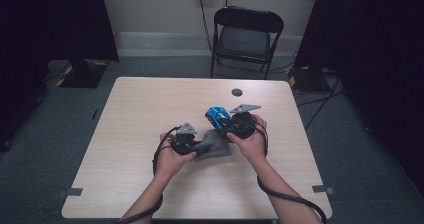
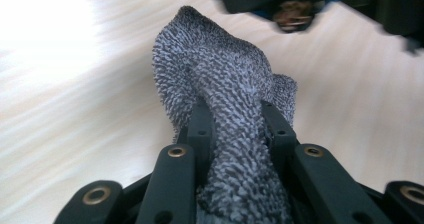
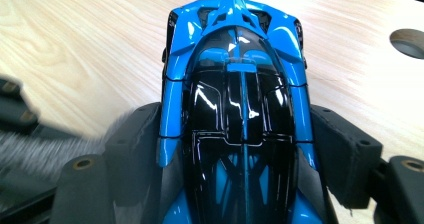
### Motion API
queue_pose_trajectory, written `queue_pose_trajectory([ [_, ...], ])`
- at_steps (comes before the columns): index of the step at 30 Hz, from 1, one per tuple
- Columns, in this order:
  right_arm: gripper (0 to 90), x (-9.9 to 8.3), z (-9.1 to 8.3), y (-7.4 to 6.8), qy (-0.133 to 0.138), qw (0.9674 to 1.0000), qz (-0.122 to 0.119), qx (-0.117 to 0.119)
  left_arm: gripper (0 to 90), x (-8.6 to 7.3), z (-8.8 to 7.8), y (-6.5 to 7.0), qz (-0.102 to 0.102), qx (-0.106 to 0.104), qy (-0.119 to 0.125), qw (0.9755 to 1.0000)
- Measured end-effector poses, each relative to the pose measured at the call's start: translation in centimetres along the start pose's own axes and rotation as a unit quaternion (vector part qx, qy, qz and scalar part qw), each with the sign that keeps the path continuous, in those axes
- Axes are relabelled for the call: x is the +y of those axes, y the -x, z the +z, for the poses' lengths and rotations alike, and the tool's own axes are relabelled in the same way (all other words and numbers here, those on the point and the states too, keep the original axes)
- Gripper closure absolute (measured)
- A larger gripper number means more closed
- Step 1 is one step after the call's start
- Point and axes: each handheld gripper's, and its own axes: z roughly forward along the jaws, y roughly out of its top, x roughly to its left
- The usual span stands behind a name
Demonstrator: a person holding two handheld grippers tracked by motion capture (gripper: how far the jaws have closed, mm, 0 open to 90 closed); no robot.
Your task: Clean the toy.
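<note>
So there's one blue-and-black toy car point(image 3: 235, 109) and one grey knitted cloth point(image 2: 225, 94), both near the middle of the pale wood surface point(image 1: 140, 104). One round hole point(image 1: 237, 92) sits in the surface toward the far edge, and one black folding chair point(image 1: 246, 36) stands on the floor beyond. Plenty of bare wood all around, edges well away from both hands. The left gripper point(image 1: 184, 140) has its fingers pinched tight on a bunched fold of the cloth. The right gripper point(image 1: 235, 124) has fingers point(image 3: 135, 149) spread wide, clamped on the car's sides, just beside the cloth.
</note>
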Motion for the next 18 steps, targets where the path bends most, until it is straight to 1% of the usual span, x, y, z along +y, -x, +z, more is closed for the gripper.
queue_pose_trajectory([
  [1, 26.2, 0.0, -0.1, -0.1, 0.0, 1.0, 0.0, 0.0, 72.2, 0.0, -0.4, -0.6, -0.005, 0.011, 0.004, 0.9999],
  [2, 26.2, 0.0, -0.1, -0.1, 0.0, 1.0, 0.0, 0.0, 72.3, 0.0, -0.4, -0.6, -0.005, 0.011, 0.004, 0.9999],
  [3, 26.2, 0.0, -0.1, -0.1, -0.001, 1.0, -0.005, 0.001, 72.3, 0.0, -0.6, -1.0, -0.009, 0.016, 0.007, 0.9998],
  [4, 26.1, -0.1, -0.3, -0.2, 0.001, 1.0, -0.003, 0.003, 72.3, -0.1, -0.9, -1.5, -0.016, 0.025, 0.012, 0.9995],
  [5, 26.1, -0.2, -0.4, -0.2, 0.001, 1.0, -0.003, 0.004, 72.3, -0.1, -1.0, -1.6, -0.019, 0.03, 0.014, 0.9993],
  [7, 26.1, -0.3, -0.5, -0.3, -0.001, 1.0, -0.007, 0.005, 72.3, -0.2, -1.4, -2.2, -0.022, 0.043, 0.017, 0.9987],
  [8, 26.1, -0.4, -0.5, -0.3, 0.0, 1.0, -0.007, 0.006, 72.3, -0.2, -1.6, -2.5, -0.025, 0.046, 0.015, 0.9985],
  [9, 26.1, -0.4, -0.5, -0.3, 0.0, 1.0, -0.007, 0.006, 72.2, -0.2, -1.6, -2.5, -0.025, 0.046, 0.015, 0.9985],
  [10, 26.1, -0.6, -0.5, -0.3, -0.002, 0.9999, -0.008, 0.009, 72.3, -0.3, -1.9, -3.0, -0.032, 0.057, 0.02, 0.9977],
  [14, 26.2, -1.1, -0.5, -0.4, -0.004, 0.9999, -0.009, 0.011, 72.2, -0.4, -2.3, -3.9, -0.045, 0.076, 0.028, 0.9957],
  [17, 26.2, -1.5, -0.4, -0.5, -0.007, 0.9998, -0.01, 0.014, 72.2, -0.5, -2.5, -4.4, -0.051, 0.086, 0.034, 0.9944],
  [18, 26.2, -1.5, -0.4, -0.5, -0.007, 0.9998, -0.01, 0.014, 72.2, -0.5, -2.5, -4.4, -0.051, 0.086, 0.034, 0.9944],
])
